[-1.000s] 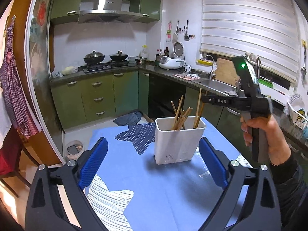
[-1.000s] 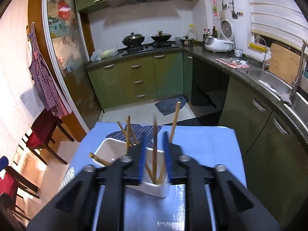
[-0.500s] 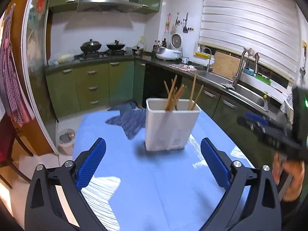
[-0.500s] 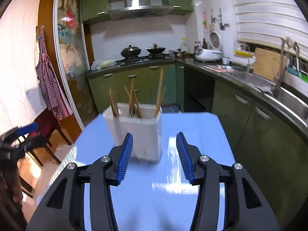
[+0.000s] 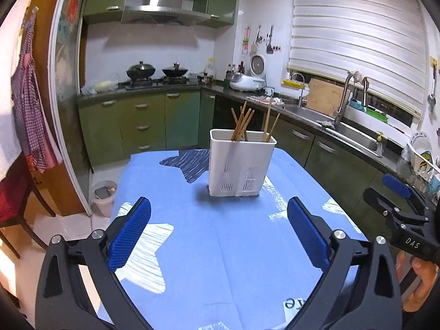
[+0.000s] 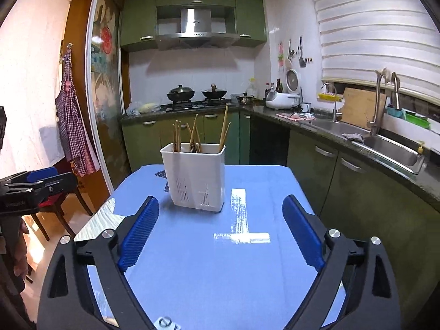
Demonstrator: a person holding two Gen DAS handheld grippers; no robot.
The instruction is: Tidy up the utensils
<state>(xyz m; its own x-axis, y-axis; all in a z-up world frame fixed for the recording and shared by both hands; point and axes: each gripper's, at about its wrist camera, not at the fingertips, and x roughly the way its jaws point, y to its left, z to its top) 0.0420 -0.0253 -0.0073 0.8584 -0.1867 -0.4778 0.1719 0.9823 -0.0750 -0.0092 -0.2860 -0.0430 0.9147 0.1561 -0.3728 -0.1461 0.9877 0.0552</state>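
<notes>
Opening right hand-held gripper (image 6: 220, 228) – nothing between | left hand-held gripper (image 5: 218, 233) spread | holder (image 5: 241, 162) mid-table, bare cloth around.

Bare blue counter (image 6: 209, 261) open ahead of both grippers, only the holder (image 6: 196, 177) with upright chopsticks (image 6: 224, 126) standing mid-counter

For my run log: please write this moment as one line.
chopsticks: standing in white holder | left gripper: open, empty | right gripper: jaws opening, empty | blue table
</notes>
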